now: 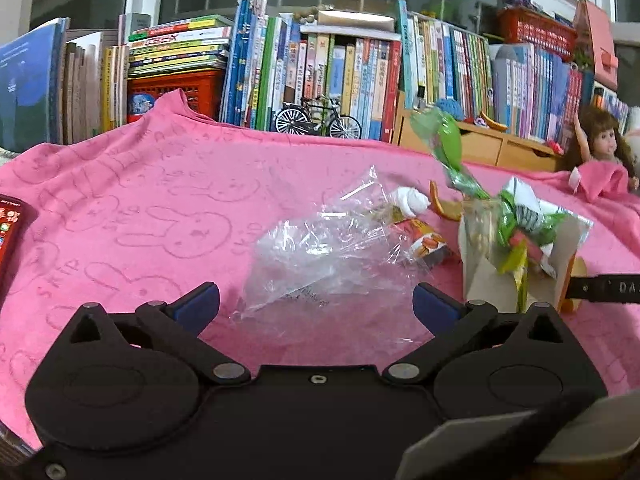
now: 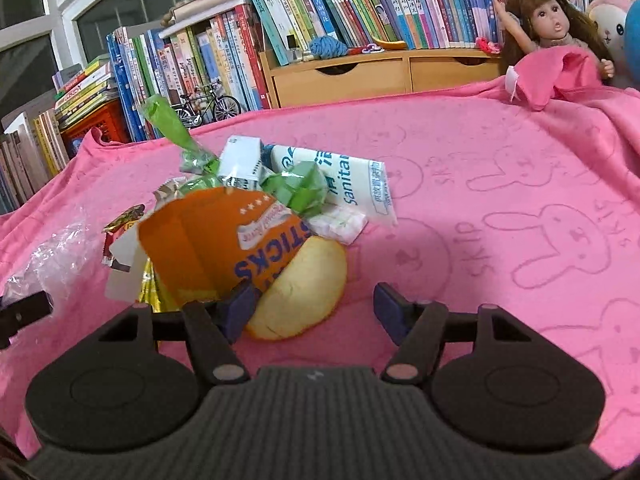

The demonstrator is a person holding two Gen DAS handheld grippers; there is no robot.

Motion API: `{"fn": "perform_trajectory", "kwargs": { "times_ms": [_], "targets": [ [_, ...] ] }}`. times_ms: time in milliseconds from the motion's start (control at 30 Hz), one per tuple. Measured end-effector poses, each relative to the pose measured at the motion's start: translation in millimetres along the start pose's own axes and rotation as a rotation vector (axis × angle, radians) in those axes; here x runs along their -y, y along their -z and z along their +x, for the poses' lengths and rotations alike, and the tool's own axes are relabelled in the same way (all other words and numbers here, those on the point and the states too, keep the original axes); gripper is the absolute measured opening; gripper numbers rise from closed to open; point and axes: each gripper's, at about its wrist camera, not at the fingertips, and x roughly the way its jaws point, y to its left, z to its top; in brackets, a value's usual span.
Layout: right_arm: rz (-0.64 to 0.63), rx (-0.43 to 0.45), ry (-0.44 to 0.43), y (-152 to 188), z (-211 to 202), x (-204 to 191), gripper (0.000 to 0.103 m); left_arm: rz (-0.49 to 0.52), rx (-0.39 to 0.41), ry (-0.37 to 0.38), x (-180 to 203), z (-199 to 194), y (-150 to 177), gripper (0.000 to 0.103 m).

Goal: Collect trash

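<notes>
A crumpled clear plastic bag [image 1: 328, 256] lies on the pink rabbit-print cloth [image 1: 140, 208]. My left gripper [image 1: 316, 306] stands wide open, its blue pads on either side of the bag's near end without touching it. To the right is a trash heap: green wrappers [image 1: 448, 148], a white tissue wad [image 1: 412, 200] and a snack wrapper [image 1: 428, 242]. In the right wrist view my right gripper [image 2: 314, 312] is open around a pale yellow peel [image 2: 304, 288]. Its left pad is against an orange "STICKS" carton [image 2: 208, 240]. Behind lie a white sachet [image 2: 352, 188] and a small white box [image 2: 240, 156].
Books [image 1: 320, 68] line the back, with a model bicycle [image 1: 316, 120] and a wooden drawer unit [image 2: 380, 72] in front of them. A doll [image 2: 552, 28] sits at the far right under a fold of cloth. A red packet [image 1: 10, 232] lies at the left edge.
</notes>
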Motion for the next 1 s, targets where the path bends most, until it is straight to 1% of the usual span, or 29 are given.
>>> {"fn": "perform_trajectory", "kwargs": {
  "times_ms": [100, 167, 233, 267, 300, 333, 400, 433, 500, 567, 600, 633, 733, 800, 1000],
  "targets": [
    [-0.028, 0.0, 0.0, 1, 2, -6, 0.072, 0.013, -0.017, 0.01, 4, 5, 2, 0.102],
    [-0.05, 0.001, 0.003, 0, 2, -9, 0.068, 0.011, -0.045, 0.03, 5, 9, 3, 0.099],
    [-0.074, 0.001, 0.006, 2, 3, -13, 0.064, -0.009, -0.075, 0.05, 4, 13, 5, 0.09],
    [-0.084, 0.002, 0.008, 1, 3, -14, 0.063, -0.022, -0.084, 0.062, 3, 14, 6, 0.089],
    [-0.096, 0.002, 0.011, 2, 3, -15, 0.063, -0.034, -0.087, 0.067, 3, 15, 8, 0.087],
    [-0.106, 0.002, 0.013, 3, 3, -17, 0.063, -0.035, -0.079, 0.068, 2, 14, 8, 0.081],
    [-0.117, 0.004, 0.013, 3, 1, -18, 0.059, -0.022, -0.066, 0.069, 3, 13, 8, 0.072],
    [-0.12, 0.005, 0.01, 3, 1, -19, 0.056, -0.016, -0.063, 0.062, 4, 11, 8, 0.07],
    [-0.123, 0.012, 0.011, 4, -2, -21, 0.051, -0.002, -0.057, 0.063, 6, 7, 9, 0.068],
    [-0.136, 0.029, 0.017, 5, -6, -24, 0.044, 0.01, -0.052, 0.069, 7, 1, 9, 0.067],
    [-0.14, 0.038, 0.025, 6, -8, -25, 0.029, 0.013, -0.048, 0.071, 8, -2, 9, 0.067],
    [-0.141, 0.037, 0.038, 6, -10, -25, 0.019, 0.02, -0.043, 0.074, 8, -5, 10, 0.066],
    [-0.111, 0.041, 0.027, 7, -15, -22, 0.018, 0.038, -0.012, 0.066, 10, -18, 9, 0.064],
    [-0.112, 0.045, 0.025, 8, -18, -21, 0.017, 0.041, 0.011, 0.061, 10, -27, 9, 0.063],
    [-0.11, 0.065, 0.019, 15, -33, -21, 0.014, 0.04, 0.047, 0.073, 10, -53, 8, 0.063]
  ]
}}
